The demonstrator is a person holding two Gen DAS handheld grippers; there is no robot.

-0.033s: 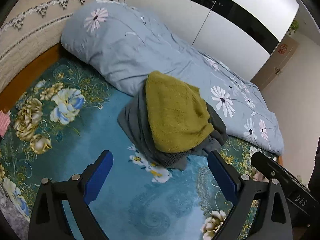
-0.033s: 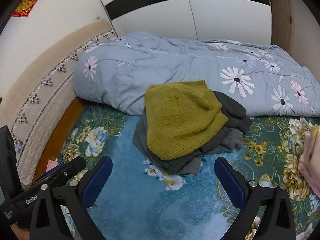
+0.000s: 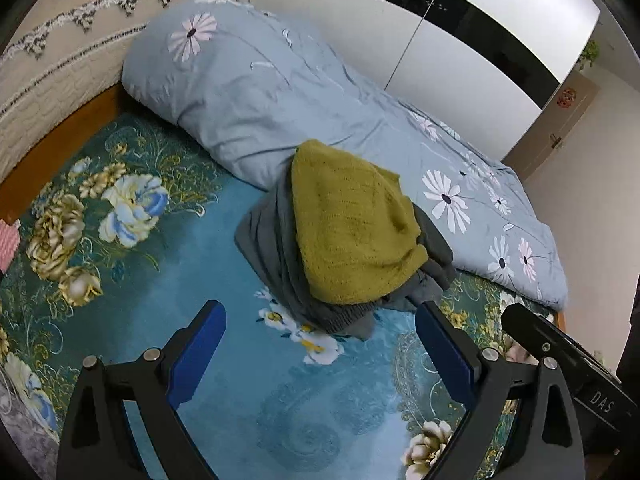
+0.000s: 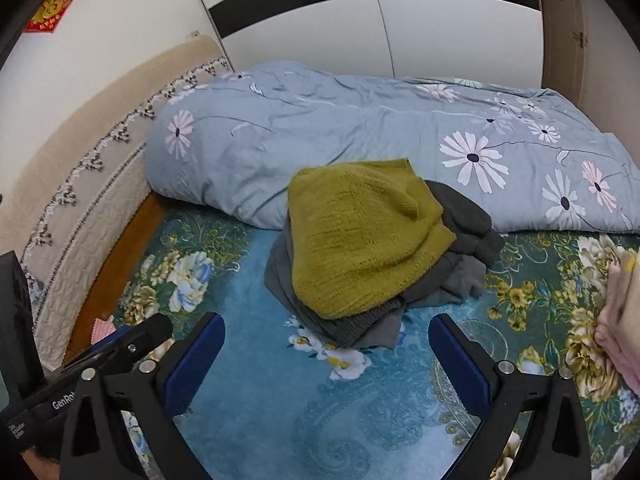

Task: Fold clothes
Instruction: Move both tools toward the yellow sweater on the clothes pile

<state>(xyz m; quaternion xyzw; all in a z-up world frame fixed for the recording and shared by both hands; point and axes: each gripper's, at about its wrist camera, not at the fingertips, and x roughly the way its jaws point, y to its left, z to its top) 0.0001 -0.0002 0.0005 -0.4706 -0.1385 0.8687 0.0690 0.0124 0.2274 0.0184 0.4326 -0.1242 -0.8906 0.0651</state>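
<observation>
A folded olive-green knit sweater (image 3: 352, 232) lies on top of a stack of folded grey clothes (image 3: 276, 256) on the bed; the sweater (image 4: 360, 240) and grey stack (image 4: 464, 248) also show in the right wrist view. My left gripper (image 3: 320, 340) is open and empty, held above the sheet just short of the stack. My right gripper (image 4: 326, 354) is open and empty, likewise just in front of the stack. Neither touches the clothes.
A blue-green floral bedsheet (image 3: 168, 280) covers the bed. A rolled light-blue daisy quilt (image 3: 280, 100) lies behind the stack. A padded headboard (image 4: 80, 168) is at left, a wardrobe (image 4: 360, 20) behind. A pink garment (image 4: 620, 320) lies at the right edge.
</observation>
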